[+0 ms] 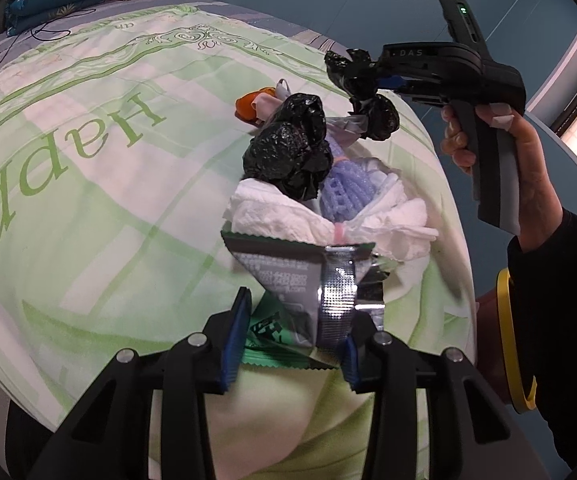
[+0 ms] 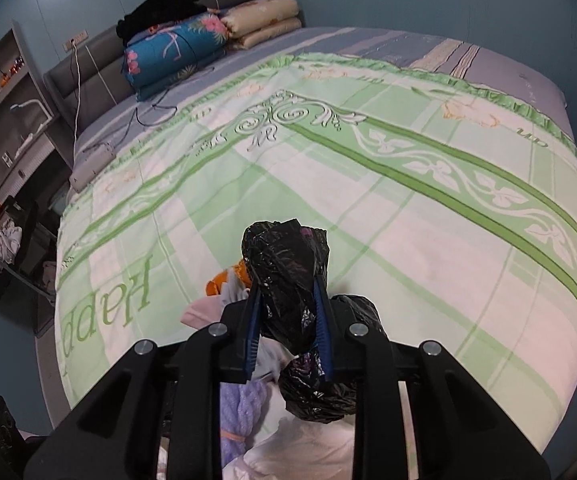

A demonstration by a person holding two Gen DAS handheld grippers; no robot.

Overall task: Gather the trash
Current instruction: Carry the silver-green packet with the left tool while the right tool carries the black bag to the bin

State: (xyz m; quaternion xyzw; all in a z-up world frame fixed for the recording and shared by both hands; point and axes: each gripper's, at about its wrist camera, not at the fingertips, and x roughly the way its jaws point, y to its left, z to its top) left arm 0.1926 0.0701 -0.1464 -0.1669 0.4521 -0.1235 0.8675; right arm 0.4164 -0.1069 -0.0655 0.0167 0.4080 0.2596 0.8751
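Note:
A pile of trash lies on the green bedspread: a crumpled black plastic bag, white tissues, purple foam netting and an orange scrap. My left gripper is shut on a silver and green snack wrapper at the near side of the pile. My right gripper is shut on another crumpled black plastic bag, held above the pile; in the left wrist view that gripper and its bag hang over the pile's far right.
Folded quilts and a pillow sit at the head of the bed, with a cable and a power strip nearby. A shelf unit stands to the left of the bed. The bed edge runs close on the right.

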